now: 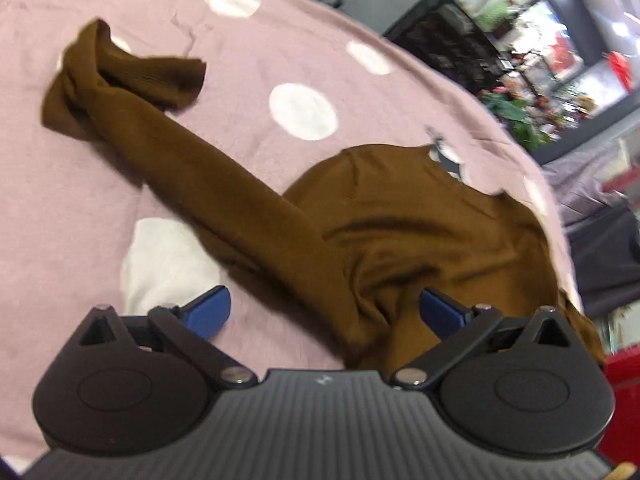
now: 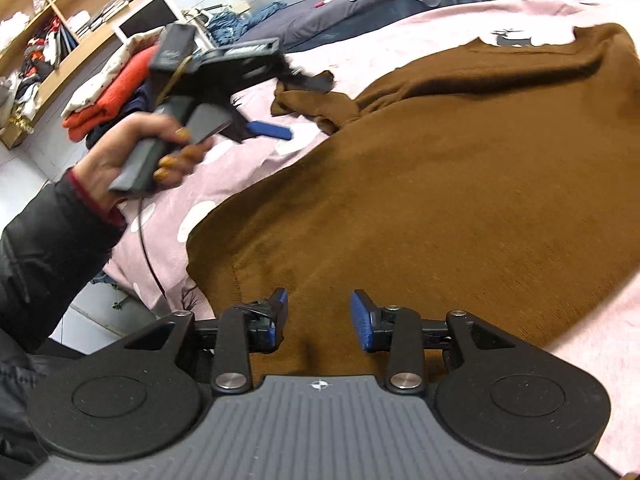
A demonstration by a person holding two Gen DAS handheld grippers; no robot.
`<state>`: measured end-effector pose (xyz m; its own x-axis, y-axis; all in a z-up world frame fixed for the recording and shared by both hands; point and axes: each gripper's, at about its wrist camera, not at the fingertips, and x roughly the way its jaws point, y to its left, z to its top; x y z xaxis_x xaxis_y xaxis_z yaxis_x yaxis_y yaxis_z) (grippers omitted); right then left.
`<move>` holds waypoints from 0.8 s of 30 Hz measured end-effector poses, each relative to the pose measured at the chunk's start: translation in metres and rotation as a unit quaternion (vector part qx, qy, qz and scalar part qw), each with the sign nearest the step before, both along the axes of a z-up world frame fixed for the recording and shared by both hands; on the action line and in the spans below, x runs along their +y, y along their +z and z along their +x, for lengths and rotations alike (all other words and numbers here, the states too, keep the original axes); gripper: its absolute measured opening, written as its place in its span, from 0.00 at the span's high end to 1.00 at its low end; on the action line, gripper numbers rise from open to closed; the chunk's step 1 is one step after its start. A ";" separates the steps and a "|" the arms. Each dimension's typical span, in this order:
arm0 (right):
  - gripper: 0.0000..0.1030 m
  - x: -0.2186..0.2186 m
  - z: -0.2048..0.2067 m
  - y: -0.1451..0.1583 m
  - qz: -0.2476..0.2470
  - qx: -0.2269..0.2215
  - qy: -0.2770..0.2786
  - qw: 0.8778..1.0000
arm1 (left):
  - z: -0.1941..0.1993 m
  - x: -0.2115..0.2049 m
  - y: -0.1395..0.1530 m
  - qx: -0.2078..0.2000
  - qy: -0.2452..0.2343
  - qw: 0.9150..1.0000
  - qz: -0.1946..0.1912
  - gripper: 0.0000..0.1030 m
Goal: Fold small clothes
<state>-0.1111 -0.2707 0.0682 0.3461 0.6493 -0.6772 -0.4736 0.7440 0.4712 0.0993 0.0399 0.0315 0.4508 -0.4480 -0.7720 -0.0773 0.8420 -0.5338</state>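
Note:
A brown long-sleeved sweater (image 1: 420, 236) lies spread on a pink bedspread with white dots (image 1: 224, 148). One sleeve (image 1: 192, 168) stretches away to the far left, its cuff bunched up. My left gripper (image 1: 324, 312) is open, hovering over the sleeve's base at the shoulder. In the right wrist view the sweater body (image 2: 440, 184) fills the middle. My right gripper (image 2: 318, 316) is open just above the sweater's near hem. The left gripper (image 2: 276, 120), held by a hand, shows at the left over the other sleeve (image 2: 316, 106).
The bed edge (image 2: 160, 276) drops to the floor at the left. A stack of folded clothes (image 2: 108, 96) and a wooden shelf (image 2: 48, 32) stand beyond. Dark bedding (image 2: 360, 4) lies behind. A black crate rack (image 1: 448, 40) stands past the bed.

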 end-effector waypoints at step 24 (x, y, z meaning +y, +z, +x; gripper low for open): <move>0.39 -0.032 0.011 -0.012 -0.001 0.015 -0.089 0.996 | 0.101 0.080 0.087 -0.129 0.095 0.960 0.229 0.84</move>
